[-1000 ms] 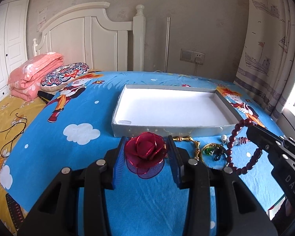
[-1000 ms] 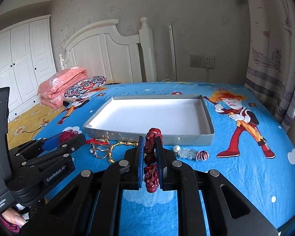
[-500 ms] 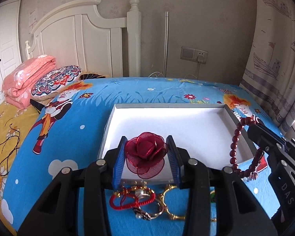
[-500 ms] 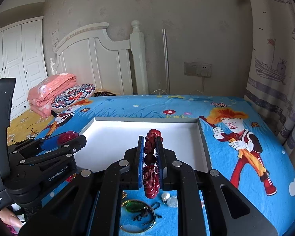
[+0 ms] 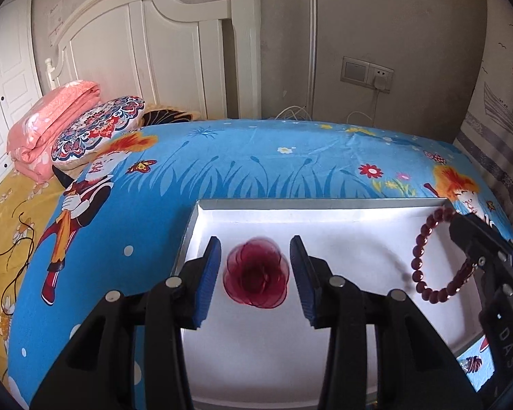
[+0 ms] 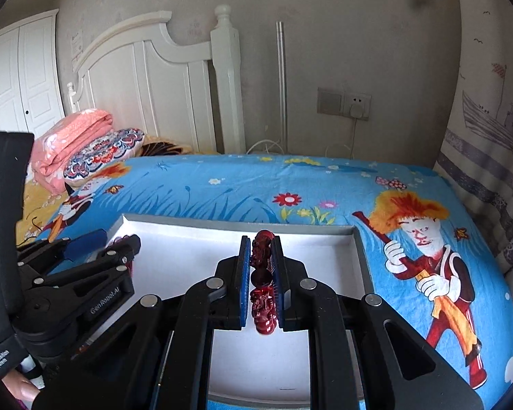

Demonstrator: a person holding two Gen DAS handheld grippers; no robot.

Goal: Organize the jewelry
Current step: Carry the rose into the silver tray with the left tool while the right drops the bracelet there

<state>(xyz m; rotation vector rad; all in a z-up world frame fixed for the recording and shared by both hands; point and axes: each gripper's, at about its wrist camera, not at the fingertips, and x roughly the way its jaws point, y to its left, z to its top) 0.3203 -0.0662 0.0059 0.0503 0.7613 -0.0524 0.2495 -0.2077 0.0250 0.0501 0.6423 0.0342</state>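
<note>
Left gripper (image 5: 255,275) fingers spread wide, the blurred red fabric rose (image 5: 255,274) loose between them over the white tray (image 5: 325,201) floor. Right gripper (image 6: 260,282) clamps the dark red bead bracelet (image 6: 262,285) above the tray; judged best lowered close before release, clear of the rose

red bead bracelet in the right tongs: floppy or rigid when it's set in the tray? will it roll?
Likely floppy: the bracelet hangs as a drooping loop from the right tongs, pinched at one spot. Probably light, since that small pinch holds it. Round beads might shift a little, but strung together it should settle flat in the tray.
</note>
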